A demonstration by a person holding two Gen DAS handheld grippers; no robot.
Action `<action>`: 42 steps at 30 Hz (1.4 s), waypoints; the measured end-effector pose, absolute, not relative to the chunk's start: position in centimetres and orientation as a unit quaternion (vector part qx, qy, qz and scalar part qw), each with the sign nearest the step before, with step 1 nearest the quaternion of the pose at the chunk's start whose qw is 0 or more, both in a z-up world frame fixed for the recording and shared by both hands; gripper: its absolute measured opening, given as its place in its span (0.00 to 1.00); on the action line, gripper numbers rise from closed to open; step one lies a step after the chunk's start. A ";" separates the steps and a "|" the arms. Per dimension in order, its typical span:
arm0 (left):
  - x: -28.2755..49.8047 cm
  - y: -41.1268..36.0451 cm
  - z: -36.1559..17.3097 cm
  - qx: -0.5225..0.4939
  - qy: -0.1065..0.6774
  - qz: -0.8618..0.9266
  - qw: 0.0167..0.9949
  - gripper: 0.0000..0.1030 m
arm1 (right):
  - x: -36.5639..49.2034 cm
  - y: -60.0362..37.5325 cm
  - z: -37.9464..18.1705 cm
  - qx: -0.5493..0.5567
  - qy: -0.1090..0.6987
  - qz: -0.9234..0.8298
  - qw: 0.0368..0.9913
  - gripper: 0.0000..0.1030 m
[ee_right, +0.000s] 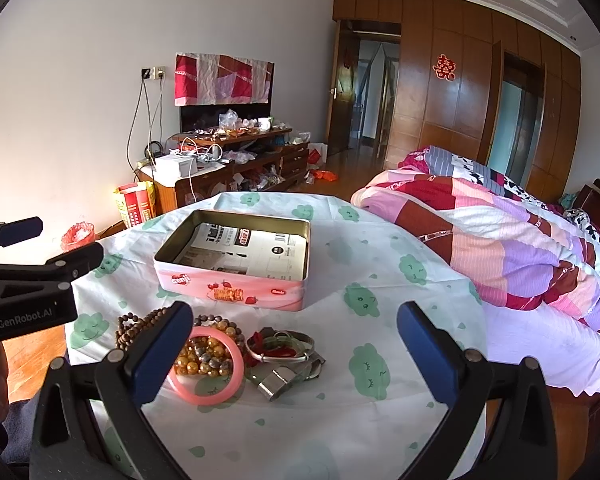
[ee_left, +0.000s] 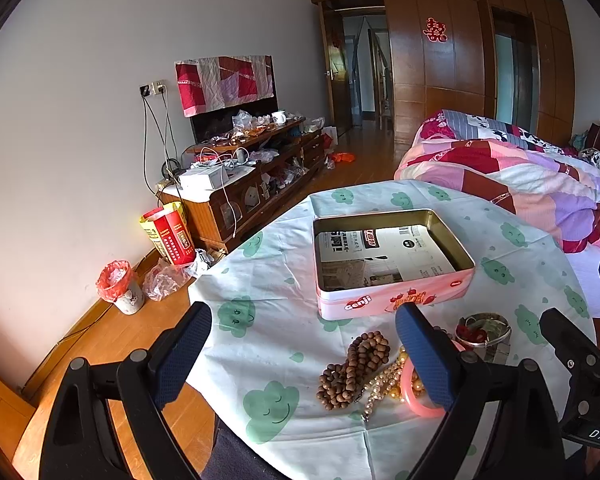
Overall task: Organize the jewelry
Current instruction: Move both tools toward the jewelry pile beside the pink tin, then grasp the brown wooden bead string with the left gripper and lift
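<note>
An open pink tin (ee_left: pixel 392 298) (ee_right: pixel 236 286), lined with printed paper, stands in the middle of the cloth-covered table (ee_left: pixel 268 320) (ee_right: pixel 380 264). In front of it lies a heap of jewelry: brown wooden beads (ee_left: pixel 352 372) (ee_right: pixel 130 326), golden beads (ee_right: pixel 204 356), a pink bangle (ee_right: pixel 216 392) (ee_left: pixel 414 400), a silver bangle with red and green pieces (ee_right: pixel 280 346) (ee_left: pixel 484 330) and a metal watch (ee_right: pixel 288 378). My left gripper (ee_left: pixel 304 354) hangs open above the table's near left, the beads near its right finger. My right gripper (ee_right: pixel 296 346) is open over the heap. Neither holds anything.
A bed with a patchwork quilt (ee_right: pixel 500 248) (ee_left: pixel 520 176) borders the table on the right. A cluttered wooden TV cabinet (ee_left: pixel 252 176) lines the left wall, with a red bag (ee_left: pixel 168 236) and a small bin (ee_left: pixel 120 286) on the floor. The left gripper's body (ee_right: pixel 28 292) shows at left.
</note>
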State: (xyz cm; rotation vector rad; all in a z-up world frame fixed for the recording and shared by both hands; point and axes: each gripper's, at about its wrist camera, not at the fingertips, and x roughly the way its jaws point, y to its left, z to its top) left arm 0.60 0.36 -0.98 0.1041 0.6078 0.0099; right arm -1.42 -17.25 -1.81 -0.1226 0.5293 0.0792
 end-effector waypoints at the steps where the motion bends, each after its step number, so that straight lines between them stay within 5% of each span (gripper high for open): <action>1: 0.6 0.4 -1.0 0.051 0.299 0.005 0.953 0.91 | -1.4 -17.3 -1.7 -0.061 0.263 0.039 0.962 1.00; 42: 3.3 1.0 -5.5 0.052 0.353 0.003 0.934 0.91 | -0.8 -17.9 -6.1 -0.061 0.289 0.034 0.955 1.00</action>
